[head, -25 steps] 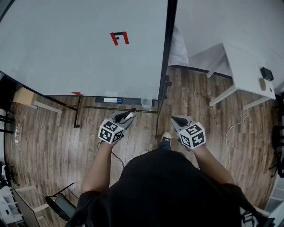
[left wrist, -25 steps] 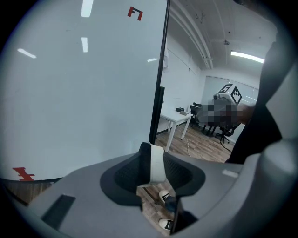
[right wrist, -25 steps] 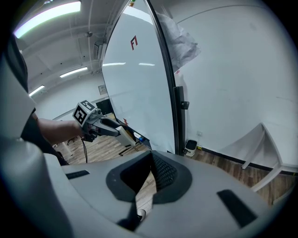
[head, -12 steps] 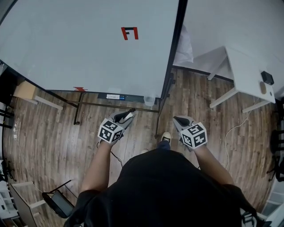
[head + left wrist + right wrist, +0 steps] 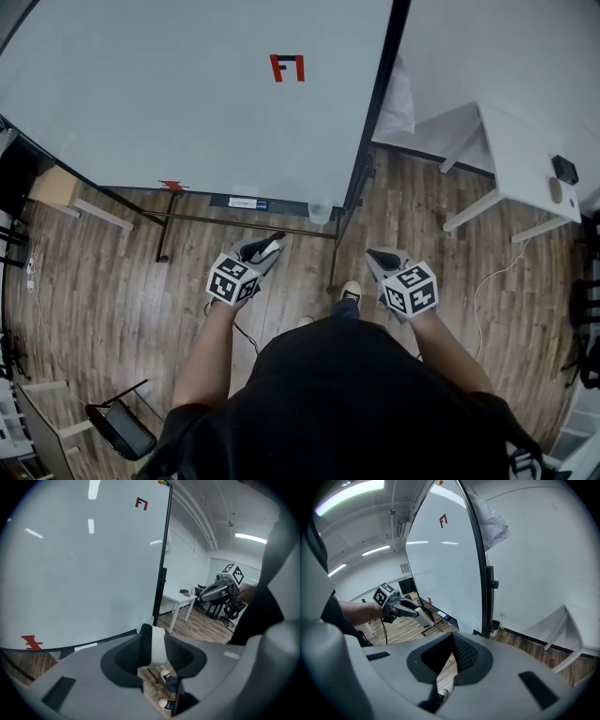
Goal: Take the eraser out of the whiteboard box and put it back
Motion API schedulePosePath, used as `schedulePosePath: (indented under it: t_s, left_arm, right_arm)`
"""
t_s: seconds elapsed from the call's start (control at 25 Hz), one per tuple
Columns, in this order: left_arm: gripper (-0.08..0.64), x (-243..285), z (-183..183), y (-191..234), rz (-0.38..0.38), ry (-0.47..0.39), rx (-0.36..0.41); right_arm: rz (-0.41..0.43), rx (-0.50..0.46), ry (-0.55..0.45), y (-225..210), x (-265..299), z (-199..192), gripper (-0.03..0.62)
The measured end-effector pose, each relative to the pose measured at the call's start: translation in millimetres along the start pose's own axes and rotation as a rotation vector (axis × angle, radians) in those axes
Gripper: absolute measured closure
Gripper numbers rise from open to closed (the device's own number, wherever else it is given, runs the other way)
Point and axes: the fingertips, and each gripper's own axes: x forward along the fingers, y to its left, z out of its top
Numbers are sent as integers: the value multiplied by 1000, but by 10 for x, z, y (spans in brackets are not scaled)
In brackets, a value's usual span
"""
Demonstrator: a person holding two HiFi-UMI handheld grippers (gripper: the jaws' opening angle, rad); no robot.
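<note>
White block-shaped eraser (image 5: 158, 645) is pinched between pads of left claw (image 5: 269, 246). It is thus out of box, carried over wooden plank floor (image 5: 112, 272), well short of large white whiteboard (image 5: 187, 103).

Left claw is aimed toward board's lower edge. Small translucent box (image 5: 320, 213) is hung there, judged to be return place.

Right claw (image 5: 379, 254) is pressed together, nothing in it. It is held aside and low, probably so approach is left free.

Put-back step judged not yet done.
</note>
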Motion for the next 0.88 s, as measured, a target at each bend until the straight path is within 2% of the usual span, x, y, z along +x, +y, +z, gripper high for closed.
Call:
schedulePosePath:
  t_s: [0.88]
  left_arm:
    - [405, -39, 22, 76, 5, -19, 2]
  right_arm:
    - [-6, 7, 2, 20, 62, 21, 597]
